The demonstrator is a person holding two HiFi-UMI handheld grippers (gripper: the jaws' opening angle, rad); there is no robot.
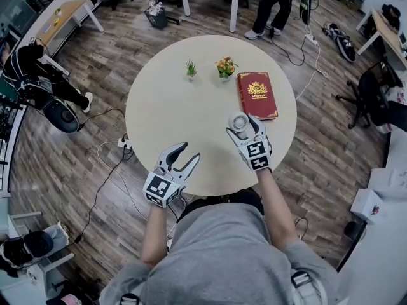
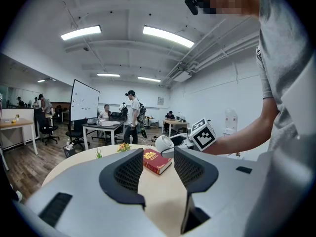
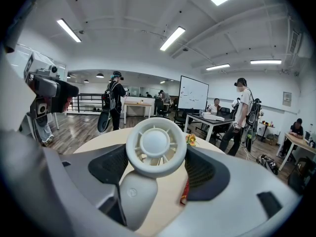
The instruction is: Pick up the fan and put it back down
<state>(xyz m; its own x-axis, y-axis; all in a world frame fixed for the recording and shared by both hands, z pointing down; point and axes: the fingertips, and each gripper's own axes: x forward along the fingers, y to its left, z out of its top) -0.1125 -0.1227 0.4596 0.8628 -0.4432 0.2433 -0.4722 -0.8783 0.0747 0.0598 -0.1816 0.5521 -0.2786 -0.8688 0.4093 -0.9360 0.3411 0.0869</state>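
Seemingly right gripper's [image 1: 244, 127] jaws clasp the fan [image 1: 240, 122]; left gripper's [image 1: 191, 152] jaws gape empty; book's [image 1: 257, 94] title unreadable.

Wood-plank floor [image 1: 95, 75] is seen around a round beige counter [image 1: 165, 107]; desks [image 1: 63, 14], office chairs [image 1: 369, 97], a whiteboard [image 2: 85, 100] and ceiling strip lights [image 2: 168, 36] are shown.

Left gripper [image 2: 158, 153], jaws apart and empty; red book [image 2: 159, 164] just beyond them, perhaps a white fan [image 2: 163, 143] behind.
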